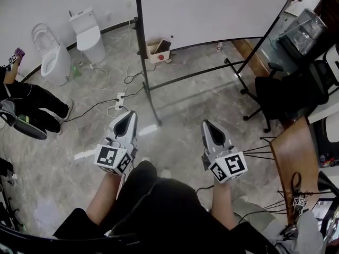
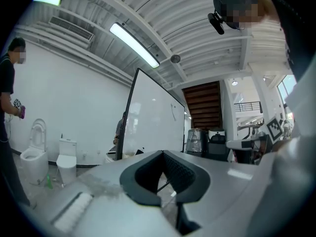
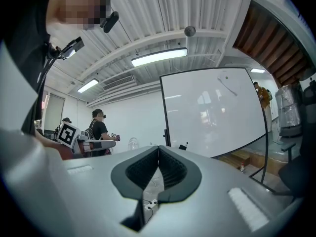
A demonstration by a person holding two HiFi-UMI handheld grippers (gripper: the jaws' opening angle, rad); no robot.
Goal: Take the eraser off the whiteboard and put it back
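A big whiteboard (image 1: 212, 9) on a black wheeled stand fills the top of the head view and stands ahead in both gripper views (image 2: 153, 122) (image 3: 212, 112). A small dark object (image 3: 183, 146) sits at the board's lower left corner; it is too small to tell if it is the eraser. My left gripper (image 1: 128, 115) and right gripper (image 1: 205, 123) hang side by side over the floor, pointing level at the board and well short of it. Both are shut with nothing between the pads (image 2: 162, 153) (image 3: 158, 148).
The stand's black leg (image 1: 151, 102) runs toward me between the grippers. A tan box (image 1: 159, 51) sits on the floor by the stand. A power strip (image 1: 119, 100) and cables lie left of it. Two toilets (image 1: 90, 36) and a person (image 1: 26, 105) are left; an office chair (image 1: 286, 97) and wooden table (image 1: 296, 163) right.
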